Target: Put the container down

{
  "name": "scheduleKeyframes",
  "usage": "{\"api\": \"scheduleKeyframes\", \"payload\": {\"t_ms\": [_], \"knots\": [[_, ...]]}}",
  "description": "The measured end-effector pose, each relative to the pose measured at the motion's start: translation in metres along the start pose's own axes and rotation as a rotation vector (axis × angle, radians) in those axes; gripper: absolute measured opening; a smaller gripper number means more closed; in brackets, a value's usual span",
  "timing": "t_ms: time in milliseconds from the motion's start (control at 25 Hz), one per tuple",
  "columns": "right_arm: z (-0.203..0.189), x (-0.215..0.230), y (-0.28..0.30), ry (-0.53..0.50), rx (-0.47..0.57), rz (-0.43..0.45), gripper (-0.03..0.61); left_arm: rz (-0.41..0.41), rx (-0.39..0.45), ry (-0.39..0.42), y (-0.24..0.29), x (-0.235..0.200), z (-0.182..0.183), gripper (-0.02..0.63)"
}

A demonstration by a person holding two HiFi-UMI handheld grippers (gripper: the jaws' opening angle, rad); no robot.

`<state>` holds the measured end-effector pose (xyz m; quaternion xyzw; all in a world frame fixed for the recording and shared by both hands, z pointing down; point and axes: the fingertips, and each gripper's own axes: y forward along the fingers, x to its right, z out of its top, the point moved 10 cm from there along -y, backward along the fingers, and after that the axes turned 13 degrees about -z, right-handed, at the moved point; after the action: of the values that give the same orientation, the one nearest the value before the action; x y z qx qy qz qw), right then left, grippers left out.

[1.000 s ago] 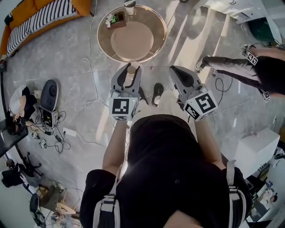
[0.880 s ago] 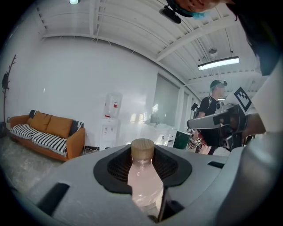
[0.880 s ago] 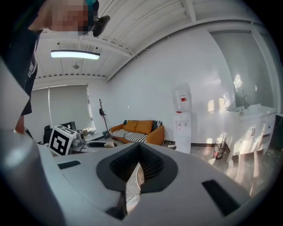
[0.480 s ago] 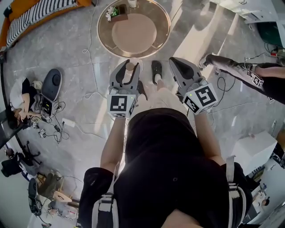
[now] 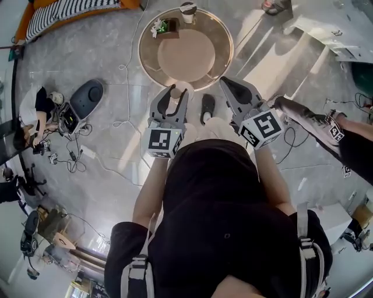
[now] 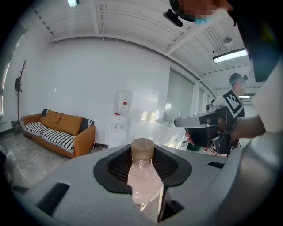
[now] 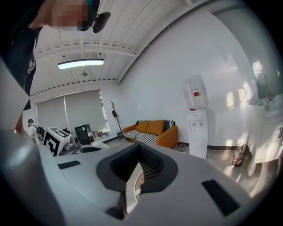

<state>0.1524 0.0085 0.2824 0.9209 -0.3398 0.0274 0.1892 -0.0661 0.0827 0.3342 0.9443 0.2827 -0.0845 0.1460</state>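
Observation:
A small clear bottle (image 5: 173, 93) of pale pink liquid with a wooden cap (image 6: 143, 148) stands upright between the jaws of my left gripper (image 5: 172, 98), which is shut on it. In the left gripper view the bottle (image 6: 143, 183) fills the gap between the black pads. My right gripper (image 5: 227, 84) is held level beside it at the right, jaws together with nothing in them; only a thin slit shows at my right gripper (image 7: 136, 175) in its own view. Both grippers hover over the floor just short of a round brown table (image 5: 152, 55).
On the table's far rim stand a lidded cup (image 5: 187, 10) and a small box with a plant (image 5: 162, 26). The person's shoe (image 5: 207, 108) is below the grippers. Another person's leg (image 5: 306, 112) lies at the right. A black device (image 5: 87, 93) and cables sit at the left, and an orange sofa (image 6: 59, 130) stands by the wall.
The person has stepped forward, so the round table is now close in front of both grippers. The left gripper still holds the bottle and the right stays shut.

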Motion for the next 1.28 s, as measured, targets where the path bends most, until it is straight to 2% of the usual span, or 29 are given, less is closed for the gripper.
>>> {"api": "scheduleKeyframes", "payload": {"t_ms": [240, 480, 720, 920, 1080, 1280], "knots": [[-0.015, 0.039, 0.025, 0.000, -0.062, 0.102, 0.002, 0.087, -0.030, -0.024, 0.033, 0.006, -0.014, 0.146], [-0.028, 0.059, 0.039, -0.005, -0.111, 0.151, 0.002, 0.136, -0.036, -0.057, 0.043, 0.008, -0.020, 0.146], [-0.044, 0.065, 0.058, -0.005, -0.144, 0.160, 0.002, 0.141, -0.053, -0.069, 0.055, -0.009, -0.033, 0.146], [-0.047, 0.063, 0.073, -0.055, -0.142, 0.219, 0.002, 0.152, -0.081, -0.073, 0.068, -0.027, -0.048, 0.146], [-0.058, 0.065, 0.089, -0.066, -0.164, 0.188, 0.002, 0.149, -0.082, -0.099, 0.079, -0.045, -0.070, 0.146], [-0.071, 0.063, 0.113, -0.042, -0.184, 0.194, 0.002, 0.129, -0.098, -0.078, 0.091, -0.076, -0.100, 0.146]]}}
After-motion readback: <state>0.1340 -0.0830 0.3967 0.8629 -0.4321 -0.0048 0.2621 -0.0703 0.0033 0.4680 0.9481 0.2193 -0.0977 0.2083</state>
